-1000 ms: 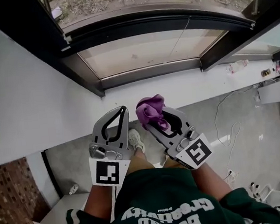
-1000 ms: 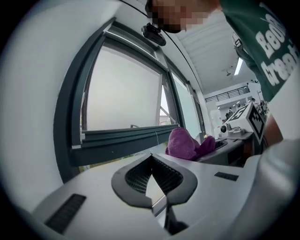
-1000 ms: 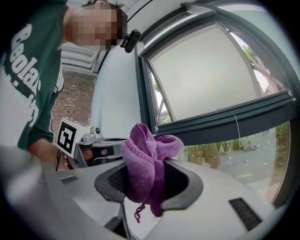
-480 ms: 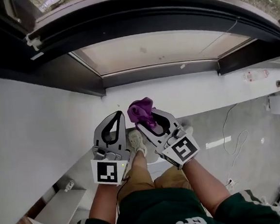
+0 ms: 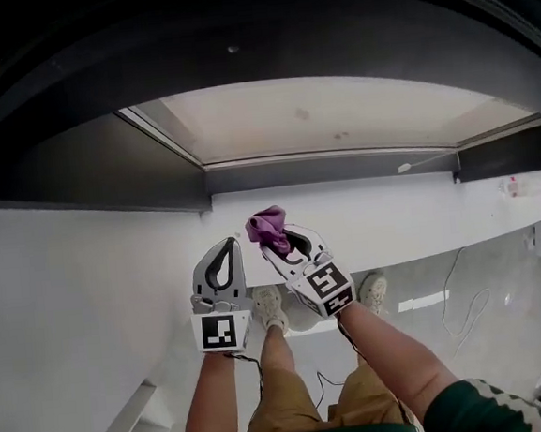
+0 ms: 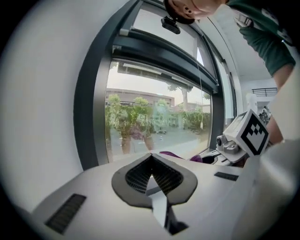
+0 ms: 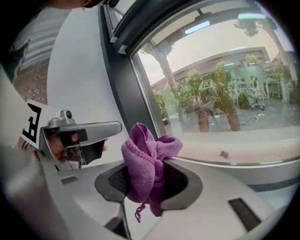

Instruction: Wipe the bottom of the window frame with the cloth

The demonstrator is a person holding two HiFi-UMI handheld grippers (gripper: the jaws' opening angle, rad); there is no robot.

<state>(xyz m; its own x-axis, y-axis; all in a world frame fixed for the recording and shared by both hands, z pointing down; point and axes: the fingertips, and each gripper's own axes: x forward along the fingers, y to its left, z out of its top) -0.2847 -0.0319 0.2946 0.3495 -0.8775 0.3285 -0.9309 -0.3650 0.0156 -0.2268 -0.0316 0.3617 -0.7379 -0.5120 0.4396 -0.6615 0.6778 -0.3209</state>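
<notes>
Above the white sill (image 5: pixel 411 209), just short of the window frame's bottom rail (image 5: pixel 332 168), the right gripper (image 5: pixel 280 236) is clamped on a bunched purple cloth (image 5: pixel 267 224), and the left gripper (image 5: pixel 226 246) beside it has its jaws pressed together on nothing. Each gripper's cube bears a black-and-white square marker. Only the right gripper view shows a loose thread dangling from the cloth (image 7: pixel 144 166), the left gripper view catches just a purple sliver (image 6: pixel 180 156) of it, and no view tells whether it touches the sill.

Daylight, bright, from the window glass (image 6: pixel 154 117); soft shadows indoors. Gripper views: strong fisheye bending (black vignetted corners), nearest parts blurred.
</notes>
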